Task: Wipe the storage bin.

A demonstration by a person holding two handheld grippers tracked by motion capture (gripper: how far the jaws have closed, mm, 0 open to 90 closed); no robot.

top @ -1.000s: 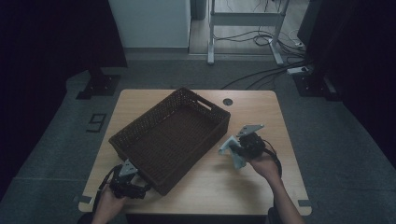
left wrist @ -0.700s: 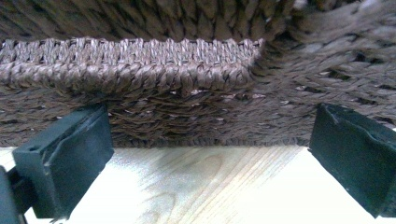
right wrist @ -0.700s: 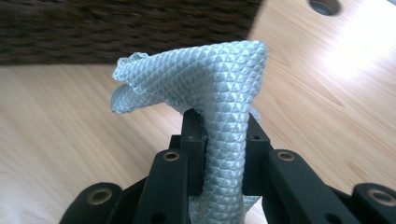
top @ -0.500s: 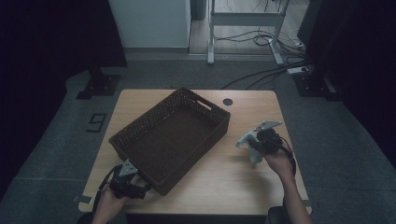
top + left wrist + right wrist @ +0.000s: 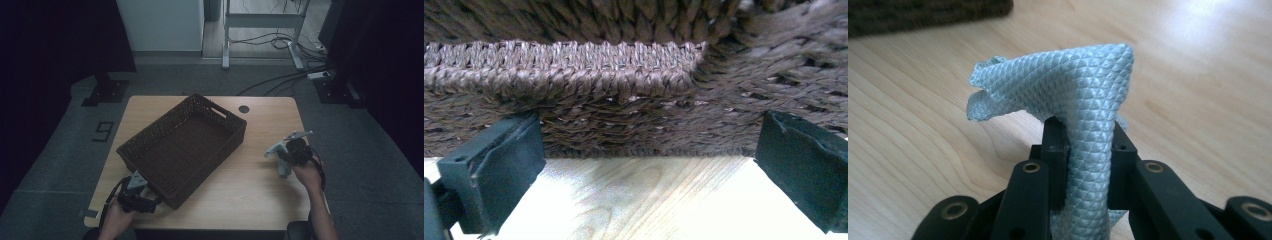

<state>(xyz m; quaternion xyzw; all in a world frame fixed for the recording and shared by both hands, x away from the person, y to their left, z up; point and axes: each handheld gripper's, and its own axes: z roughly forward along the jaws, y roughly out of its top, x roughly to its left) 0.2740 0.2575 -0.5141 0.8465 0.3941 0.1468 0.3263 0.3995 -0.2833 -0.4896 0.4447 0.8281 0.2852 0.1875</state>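
Landmark: dark woven basket (image 5: pixel 185 147), set at a slant on the wooden table (image 5: pixel 250 195).
Basket contents: bare woven floor in the high view.
Left gripper (image 5: pixel 150 204): at the basket's near corner, low over the table edge, held in the person's left hand (image 5: pixel 116 216).
Left jaws: spread wide; in the left gripper view, one black jaw at either side with the basket's braided rim (image 5: pixel 569 67) and side wall straight ahead between them. Contact with the weave: cannot tell.
Right gripper (image 5: pixel 281 156): well to the right of the basket, above the right part of the table, held in the person's right hand (image 5: pixel 306 170).
Right jaws: pressed together, pinching a pale blue-grey cloth (image 5: pixel 1083 100).
Cloth, place: outside the basket, well apart from its right wall, clamped in the right gripper; seen as a light patch (image 5: pixel 278 152) in the high view.
Cloth, form: waffle-textured, gathered into a narrow band between the pads, free end folded over to the side above them.
Cloth to table: lifted, bare wood behind it in the right gripper view.
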